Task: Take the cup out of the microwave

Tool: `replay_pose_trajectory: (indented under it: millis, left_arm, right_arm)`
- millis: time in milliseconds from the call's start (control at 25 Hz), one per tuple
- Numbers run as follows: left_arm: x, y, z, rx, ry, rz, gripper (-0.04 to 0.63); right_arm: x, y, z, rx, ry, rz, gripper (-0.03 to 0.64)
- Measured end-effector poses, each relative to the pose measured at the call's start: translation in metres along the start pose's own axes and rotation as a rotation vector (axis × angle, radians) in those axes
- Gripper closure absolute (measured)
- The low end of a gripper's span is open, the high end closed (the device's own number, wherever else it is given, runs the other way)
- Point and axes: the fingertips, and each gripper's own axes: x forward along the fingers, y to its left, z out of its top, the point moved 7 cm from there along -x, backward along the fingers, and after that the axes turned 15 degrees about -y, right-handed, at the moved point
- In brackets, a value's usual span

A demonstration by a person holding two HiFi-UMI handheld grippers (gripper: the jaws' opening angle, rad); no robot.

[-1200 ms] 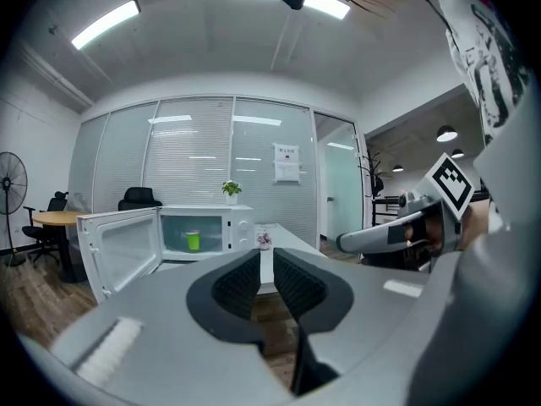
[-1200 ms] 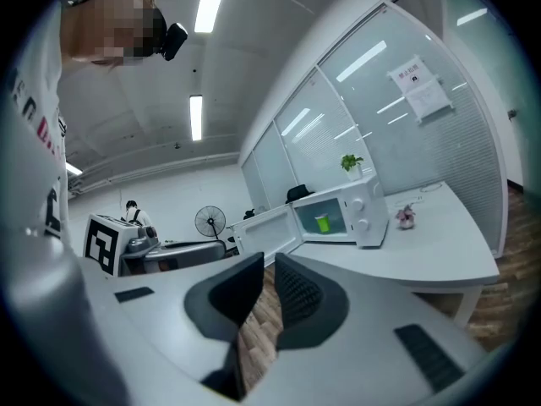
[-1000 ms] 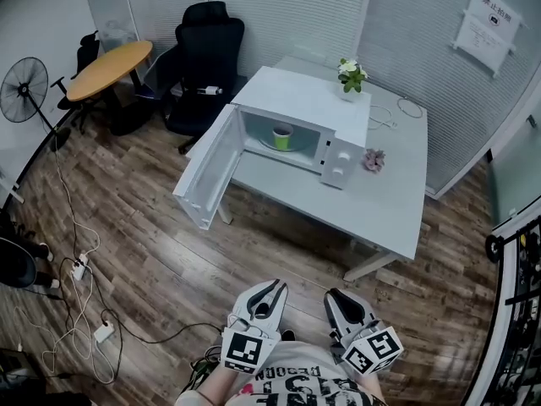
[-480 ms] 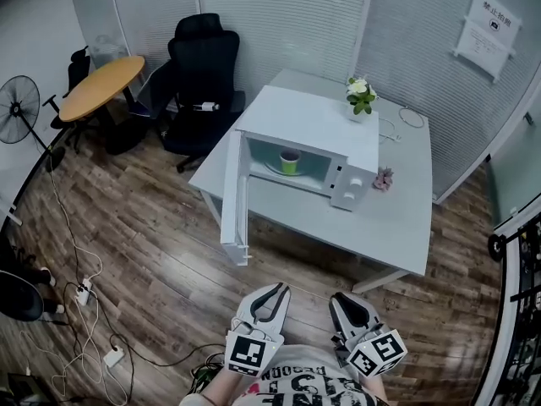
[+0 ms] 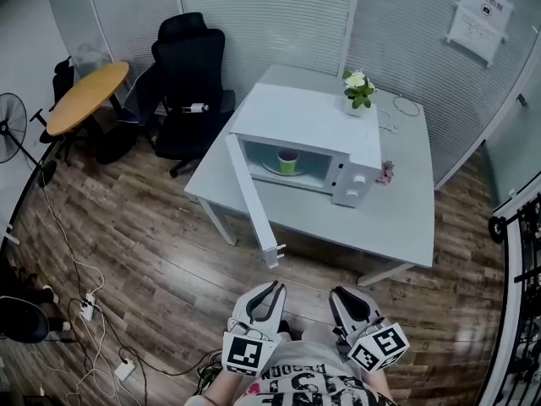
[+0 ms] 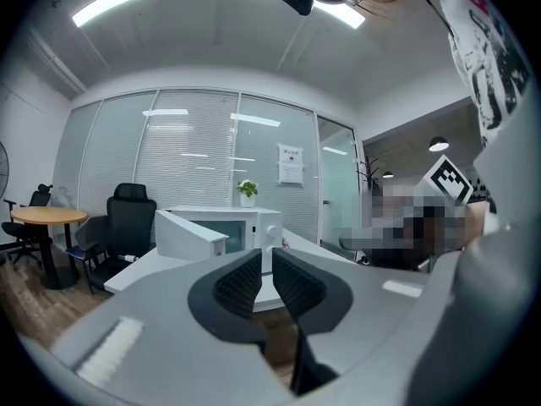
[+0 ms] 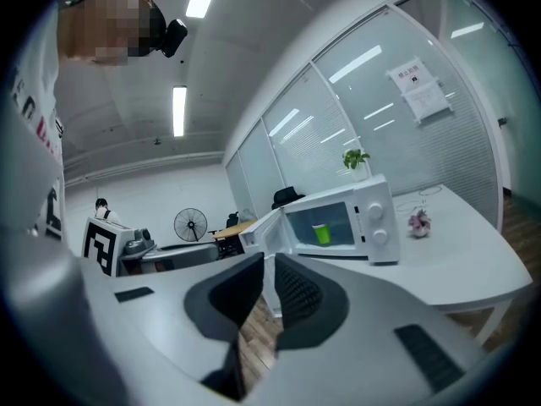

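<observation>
- Now nearer than a second ago: microwave (image 5: 304,121) at 12 o'clock, door (image 5: 252,201) edge-on, cup (image 5: 288,161) inside.
- My left gripper (image 5: 272,288) and right gripper (image 5: 338,294): jaws barely apart, empty; approach unfinished.

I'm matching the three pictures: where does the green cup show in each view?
Head view: green cup inside the open microwave, above centre.
Left gripper view: cup not made out.
Right gripper view: just right of centre, in the microwave.
Shared landmark: potted plant on the microwave.
</observation>
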Motion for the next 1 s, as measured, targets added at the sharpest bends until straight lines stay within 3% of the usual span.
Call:
replay_pose_trajectory:
  millis: [600,760,880,1000]
  left_arm:
    - [0.029,0.018,-0.003,-0.089,0.026,0.024,0.546]
    - [0.047,0.023,-0.006,-0.044,0.000,-0.005,0.546]
    - [0.061,0.026,-0.002,-0.078,0.010,0.022,0.546]
    - [0.072,0.030,-0.004,-0.064,0.007,0.030,0.546]
  right_arm:
    - [0.027,-0.020,-0.002,0.013,0.025,-0.023,0.568]
    - [0.039,-0.035,0.001,0.018,0.026,-0.024,0.568]
    - [0.050,-0.048,0.006,0.011,0.018,-0.017,0.568]
    - [0.061,-0.059,0.010,0.016,0.016,-0.006,0.568]
